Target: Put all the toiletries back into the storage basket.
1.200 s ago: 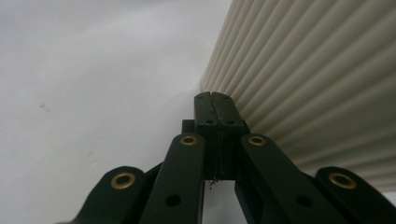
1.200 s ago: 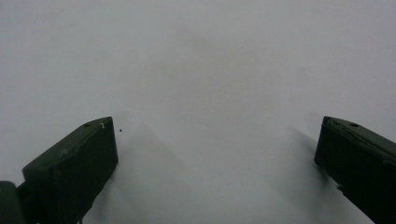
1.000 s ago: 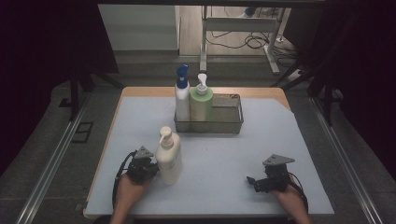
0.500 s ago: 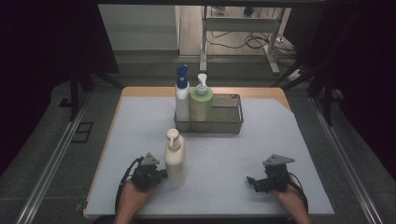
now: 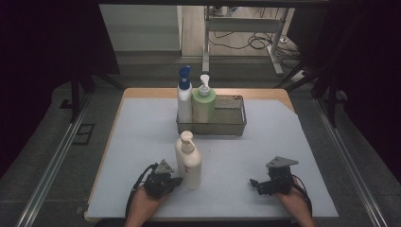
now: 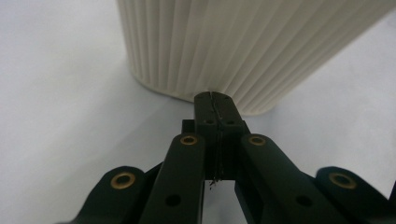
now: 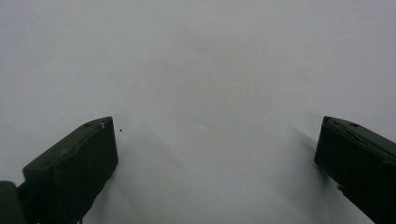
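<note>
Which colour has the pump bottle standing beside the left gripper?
Cream-white, ribbed pump bottle; the high view shows it best.

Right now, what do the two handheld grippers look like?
Both are black. The left gripper and right gripper each carry a grey three-cornered plate on top and trail a black cable. The left gripper view shows brass-coloured rivets on its linkage arms. Forearms are bare, no sleeves.

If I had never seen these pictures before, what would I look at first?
Probably the cream pump bottle standing alone near the front of the pale table, with the left gripper, jaws shut, nudging its ribbed base. Next, the wire basket farther back, holding a white bottle with a blue top and a green pump bottle. The right gripper rests open at the front right.
</note>
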`<state>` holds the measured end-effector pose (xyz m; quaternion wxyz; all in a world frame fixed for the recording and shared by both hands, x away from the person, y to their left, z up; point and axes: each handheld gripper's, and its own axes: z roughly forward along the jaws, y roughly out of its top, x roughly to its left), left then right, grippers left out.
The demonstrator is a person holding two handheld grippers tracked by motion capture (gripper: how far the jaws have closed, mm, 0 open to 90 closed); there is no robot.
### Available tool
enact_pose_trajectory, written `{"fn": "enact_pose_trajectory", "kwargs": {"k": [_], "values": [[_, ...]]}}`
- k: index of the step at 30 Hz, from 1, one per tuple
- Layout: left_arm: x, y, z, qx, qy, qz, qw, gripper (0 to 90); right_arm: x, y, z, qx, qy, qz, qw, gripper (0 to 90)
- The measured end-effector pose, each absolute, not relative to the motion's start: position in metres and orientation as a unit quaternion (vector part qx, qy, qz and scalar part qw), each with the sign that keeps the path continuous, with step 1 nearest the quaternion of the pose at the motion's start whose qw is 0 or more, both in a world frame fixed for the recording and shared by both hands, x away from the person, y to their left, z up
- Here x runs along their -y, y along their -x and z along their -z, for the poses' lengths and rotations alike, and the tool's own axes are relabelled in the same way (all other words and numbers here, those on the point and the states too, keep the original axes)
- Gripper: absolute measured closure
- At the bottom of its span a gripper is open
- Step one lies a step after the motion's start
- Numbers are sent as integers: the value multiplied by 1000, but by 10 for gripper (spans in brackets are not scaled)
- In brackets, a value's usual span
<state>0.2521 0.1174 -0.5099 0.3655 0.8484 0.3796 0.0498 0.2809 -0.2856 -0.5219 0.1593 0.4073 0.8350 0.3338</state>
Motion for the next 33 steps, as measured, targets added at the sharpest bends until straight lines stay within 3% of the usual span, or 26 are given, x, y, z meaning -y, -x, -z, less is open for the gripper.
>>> {"fn": "enact_pose_trajectory", "kwargs": {"k": [14, 24, 33], "values": [[-85, -257, 513, -363, -848, -45, 382, 894, 285, -281, 522, -836, -407, -331, 159, 0], [-85, -255, 510, -359, -851, -50, 380, 891, 285, -281, 521, -836, -408, -330, 158, 0], [-95, -246, 507, -362, -849, -64, 379, 770, 285, -281, 519, -840, -405, -327, 151, 0]]}}
